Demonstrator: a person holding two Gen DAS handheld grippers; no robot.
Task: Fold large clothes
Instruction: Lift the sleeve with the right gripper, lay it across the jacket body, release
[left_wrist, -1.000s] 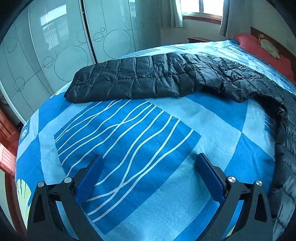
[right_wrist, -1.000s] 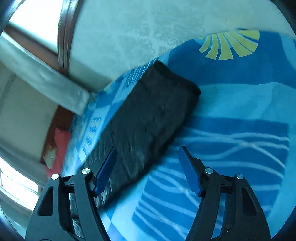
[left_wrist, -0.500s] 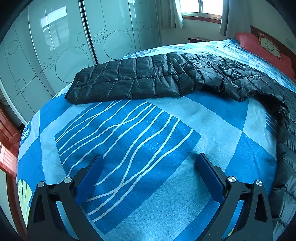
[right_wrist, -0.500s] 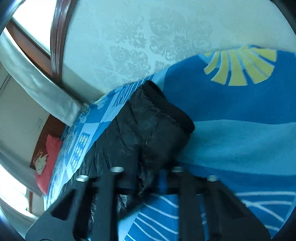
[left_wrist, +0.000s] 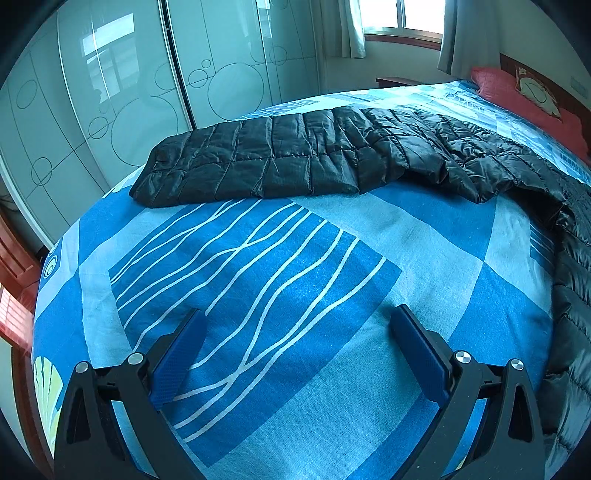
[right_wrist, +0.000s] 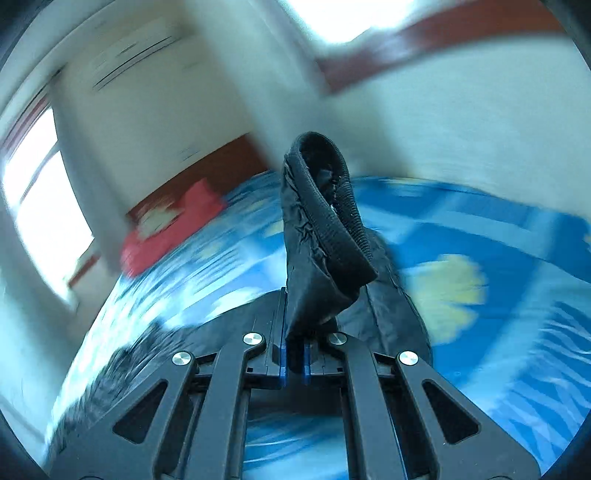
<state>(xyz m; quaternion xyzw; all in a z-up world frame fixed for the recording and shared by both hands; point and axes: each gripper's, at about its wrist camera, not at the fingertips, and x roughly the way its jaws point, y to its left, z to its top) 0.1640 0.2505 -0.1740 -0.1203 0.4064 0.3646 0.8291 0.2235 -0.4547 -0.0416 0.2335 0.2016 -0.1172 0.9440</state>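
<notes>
Bedroom, blue patterned bed (left_wrist: 332, 295): black quilted jacket (left_wrist: 314, 162) spread across far side. Right tongs (right_wrist: 293, 354) newly clamped on its cuff (right_wrist: 325, 221), lifted off the bed (view blurred, probably mid-swing); sleeve fold begun. Left tongs (left_wrist: 295, 350) apart, empty.

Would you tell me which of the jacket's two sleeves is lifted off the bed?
The sleeve cuff clamped in the right gripper is lifted; the other sleeve lies flat on the bedspread, beyond the open left gripper.

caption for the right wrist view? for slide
Right hand-held gripper shut on the black jacket's cuff, lifted above the blue bedspread; background motion-blurred.
</notes>
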